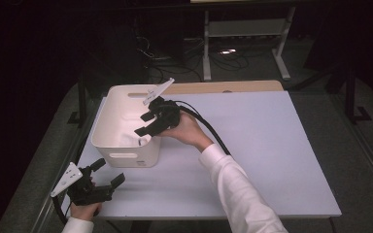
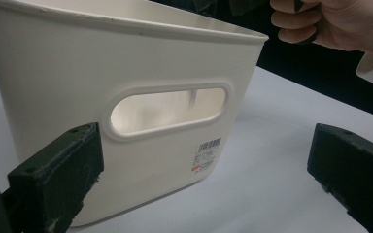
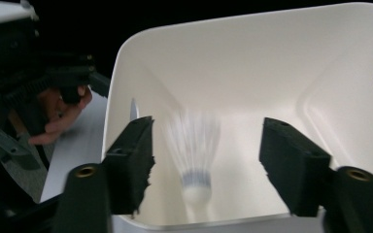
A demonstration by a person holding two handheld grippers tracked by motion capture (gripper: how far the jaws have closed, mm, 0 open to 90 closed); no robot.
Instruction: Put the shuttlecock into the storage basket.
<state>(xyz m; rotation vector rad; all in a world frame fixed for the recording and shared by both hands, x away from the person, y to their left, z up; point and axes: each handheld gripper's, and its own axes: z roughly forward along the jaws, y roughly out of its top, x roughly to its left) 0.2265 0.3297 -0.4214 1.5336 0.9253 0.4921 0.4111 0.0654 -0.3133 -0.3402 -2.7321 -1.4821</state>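
- Shuttlecock, white-feathered with a rounded cork base [image 3: 195, 162]: blurred in the right gripper view, cork downward, inside the white rectangular plastic bin [image 1: 121, 127] and between the two jaws without touching either.
- Right tongs [image 1: 150, 118]: held over the bin's right rim, jaws apart and pointing into the bin; nothing is clamped.
- Left tongs [image 1: 106, 174]: jaws wide apart and holding nothing, near the left front corner of the pale lavender desk [image 1: 267, 145], just near of the bin.
- Bin: stands on the left part of the desk; its near wall carries an oval handle slot [image 2: 167, 109] and a small barcode label [image 2: 207, 154].
- Right hand [image 1: 187, 130]: grips the right tongs beside the bin, white sleeve [image 1: 238, 189] trailing toward the near edge.
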